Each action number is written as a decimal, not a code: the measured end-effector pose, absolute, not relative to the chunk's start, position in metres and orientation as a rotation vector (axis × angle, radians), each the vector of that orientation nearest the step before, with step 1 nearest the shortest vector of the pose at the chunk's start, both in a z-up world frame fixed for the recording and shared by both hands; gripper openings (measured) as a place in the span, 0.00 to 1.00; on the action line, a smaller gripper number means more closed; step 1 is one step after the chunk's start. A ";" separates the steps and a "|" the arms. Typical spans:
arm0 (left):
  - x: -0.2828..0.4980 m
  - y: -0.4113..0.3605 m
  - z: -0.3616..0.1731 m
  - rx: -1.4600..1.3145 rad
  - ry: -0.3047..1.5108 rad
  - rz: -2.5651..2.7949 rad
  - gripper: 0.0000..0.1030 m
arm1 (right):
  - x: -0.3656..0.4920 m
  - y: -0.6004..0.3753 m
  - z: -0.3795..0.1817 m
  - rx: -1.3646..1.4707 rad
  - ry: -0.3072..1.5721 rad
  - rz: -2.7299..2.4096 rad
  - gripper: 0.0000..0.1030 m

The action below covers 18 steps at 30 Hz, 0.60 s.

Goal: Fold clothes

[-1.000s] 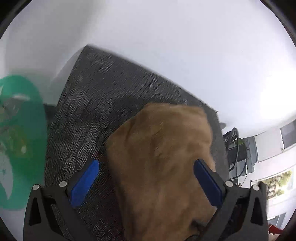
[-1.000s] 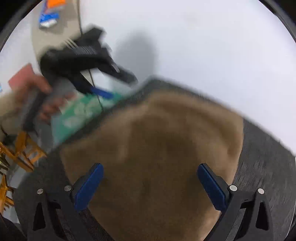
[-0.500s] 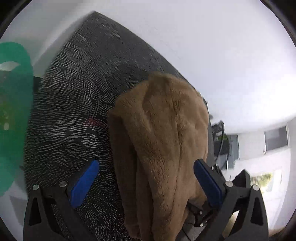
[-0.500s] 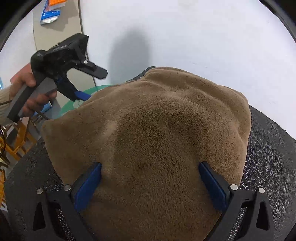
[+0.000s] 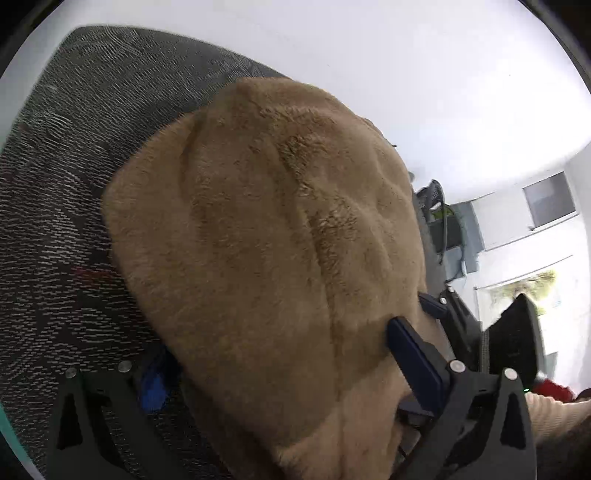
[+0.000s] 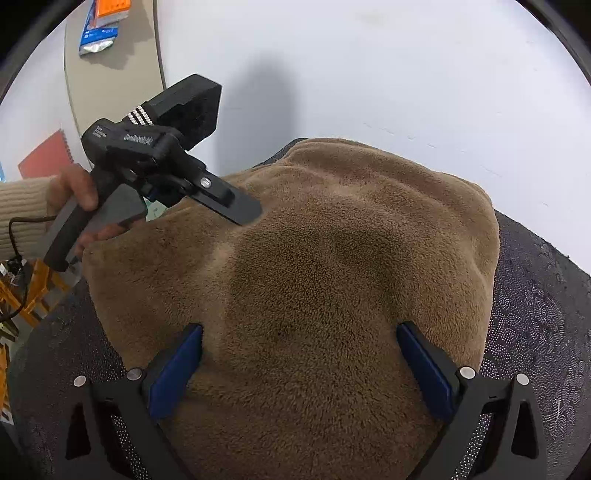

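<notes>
Fluffy tan-brown fleece garment (image 6: 332, 280) lies bunched in a folded mound on a dark patterned fabric mat (image 6: 539, 325), which sits on a white tabletop (image 6: 369, 74).

Right gripper (image 6: 299, 365), black frame with blue pads, has its fingers spread wide, both pads (image 6: 177, 369) pressing into the near part of the fleece, nothing pinched between them.

Left gripper (image 5: 280, 354) is also spread wide, straddling the fleece; its right blue pad (image 5: 413, 362) is pushed into the pile, the left pad partly hidden behind the cloth edge. In the right wrist view the left gripper (image 6: 236, 210) comes in from the left, one black finger tip touching the far-left side of the mound, held by a hand (image 6: 77, 199) in a cream ribbed sleeve (image 6: 22, 214).

Left wrist view: the garment covers the right side of the mat (image 5: 74, 184), with mat exposed to the left.

Background: red notebook (image 6: 46, 158) and blue packet (image 6: 99, 35) at far left.
</notes>
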State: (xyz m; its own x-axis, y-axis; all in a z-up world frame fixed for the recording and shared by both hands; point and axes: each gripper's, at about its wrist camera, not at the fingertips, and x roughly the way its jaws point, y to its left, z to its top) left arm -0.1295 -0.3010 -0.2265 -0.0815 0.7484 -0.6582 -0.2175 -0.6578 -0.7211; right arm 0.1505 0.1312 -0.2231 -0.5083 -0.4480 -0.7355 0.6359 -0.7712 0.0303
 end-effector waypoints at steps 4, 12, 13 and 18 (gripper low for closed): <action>-0.135 -0.307 -0.234 -1.530 -0.702 1.742 1.00 | 0.145 0.137 -0.214 1.054 0.279 -2.229 1.00; -0.128 -0.300 -0.232 -1.509 -0.598 1.766 0.99 | 0.110 0.232 -0.177 1.202 -0.271 -2.309 1.00; -0.127 -0.300 -0.233 -1.511 -0.603 1.767 0.99 | 0.096 0.250 -0.184 1.256 -0.344 -2.320 1.00; -0.125 -0.295 -0.232 -1.502 -0.637 1.739 0.99 | 0.070 0.302 -0.211 1.396 -0.629 -2.223 1.00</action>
State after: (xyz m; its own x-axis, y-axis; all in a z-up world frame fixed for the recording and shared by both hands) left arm -0.1247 -0.2950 -0.2321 -0.0416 0.7918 -0.6094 -0.2103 -0.6032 -0.7693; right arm 0.0702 0.3019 -0.2111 -0.3946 -0.5822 -0.7109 0.1234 -0.8002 0.5868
